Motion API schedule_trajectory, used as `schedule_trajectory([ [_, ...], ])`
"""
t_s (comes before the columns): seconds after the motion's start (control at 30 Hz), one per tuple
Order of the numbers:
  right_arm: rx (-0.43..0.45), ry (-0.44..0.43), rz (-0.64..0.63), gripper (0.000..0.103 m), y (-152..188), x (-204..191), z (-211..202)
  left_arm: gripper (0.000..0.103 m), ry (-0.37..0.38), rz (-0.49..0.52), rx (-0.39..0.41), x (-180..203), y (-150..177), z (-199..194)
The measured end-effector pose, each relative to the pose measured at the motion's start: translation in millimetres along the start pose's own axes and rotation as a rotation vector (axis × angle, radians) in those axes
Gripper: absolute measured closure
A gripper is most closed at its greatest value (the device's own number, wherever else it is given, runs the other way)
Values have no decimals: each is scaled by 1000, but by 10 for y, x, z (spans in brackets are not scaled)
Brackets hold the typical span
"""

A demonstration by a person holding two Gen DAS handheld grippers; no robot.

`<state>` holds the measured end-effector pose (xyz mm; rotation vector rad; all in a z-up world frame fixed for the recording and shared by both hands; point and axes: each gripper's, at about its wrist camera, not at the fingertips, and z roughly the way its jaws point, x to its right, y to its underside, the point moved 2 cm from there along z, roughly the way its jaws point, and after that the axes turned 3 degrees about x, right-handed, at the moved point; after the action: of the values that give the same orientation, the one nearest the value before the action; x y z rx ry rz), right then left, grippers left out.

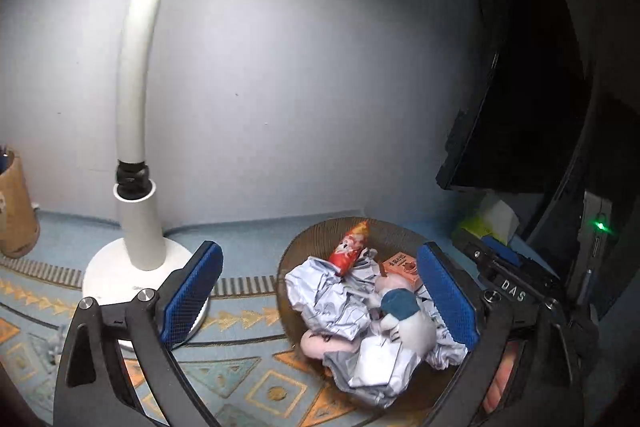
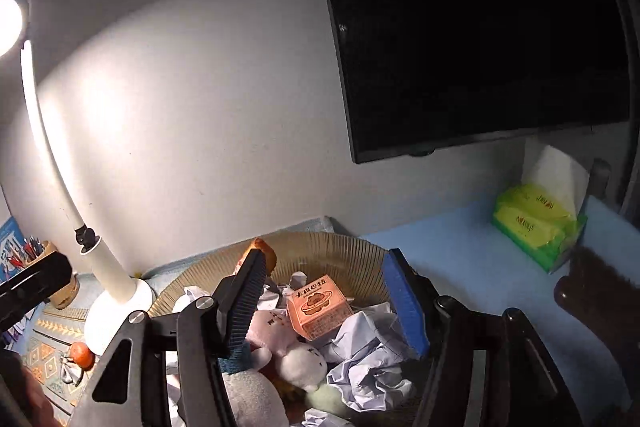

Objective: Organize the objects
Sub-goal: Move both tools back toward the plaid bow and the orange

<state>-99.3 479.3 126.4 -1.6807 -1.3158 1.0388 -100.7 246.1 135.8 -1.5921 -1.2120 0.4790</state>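
The bowl (image 1: 320, 231), near the back edge of the worktop (image 2: 472, 267) beside the lamp (image 1: 138, 255), holds crumpled paper (image 1: 332, 303), a plush (image 1: 404, 315) and an orange carton (image 2: 316, 307) whose print is too small to read. Both grippers hover over it with fingers apart and nothing clamped, the left gripper (image 1: 320, 303) wide, the right gripper (image 2: 324, 307) narrower. I judge a drop is just finished; next needs a new object, maybe the orange fruit (image 2: 80, 355); "DAS" is written on the right gripper.
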Motion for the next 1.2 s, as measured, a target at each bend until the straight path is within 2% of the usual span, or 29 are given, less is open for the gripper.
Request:
schedule_trajectory([
  [0.07, -9, -44, 22, 44, -48, -78, -65, 5, -56, 49, -10, -84, -7, -214],
  [0.13, -19, -124, 50, 43, -78, -198, -239, 5, -101, 70, -7, -202, -47, -468],
  [0.3, -114, -312, 50, 40, 24, -785, -719, 1, -180, 10, 18, -576, 66, -1131],
  [0.33, -131, -354, 26, 39, 104, -941, -836, 1, -246, -1, 10, -669, 93, -1169],
  [0.4, -162, -402, -31, 38, 319, -1248, -1050, 1, -421, -63, -59, -1049, 289, -1346],
  [0.53, -241, -412, -115, 38, 903, -1786, -1175, 1, -537, -227, -111, -1838, 794, -1732],
  [0.63, -291, -431, -170, 38, 1331, -2018, -1014, 2, -667, -210, -149, -2143, 1149, -1828],
  [0.7, -310, -411, -226, 38, 1575, -2130, -897, 2, -675, -189, -137, -2222, 1259, -1856],
  [0.77, -329, -404, -256, 38, 1737, -2227, -823, 1, -635, -212, -115, -2264, 1350, -1865],
  [0.8, -328, -392, -271, 38, 1814, -2250, -793, 1, -609, -240, -118, -2289, 1419, -1835],
  [0.83, -341, -370, -293, 38, 1888, -2270, -745, 1, -618, -255, -164, -2302, 1438, -1779],
  [0.87, -367, -343, -316, 38, 1922, -2293, -695, 1, -629, -233, -193, -2287, 1415, -1723],
  [0.97, -359, -313, -336, 38, 1929, -2300, -664, 1, -661, -208, -208, -2247, 1408, -1676],
  [1.2, -386, -297, -366, 38, 1962, -2318, -596, 1, -648, -155, -230, -2162, 1418, -1622],
])
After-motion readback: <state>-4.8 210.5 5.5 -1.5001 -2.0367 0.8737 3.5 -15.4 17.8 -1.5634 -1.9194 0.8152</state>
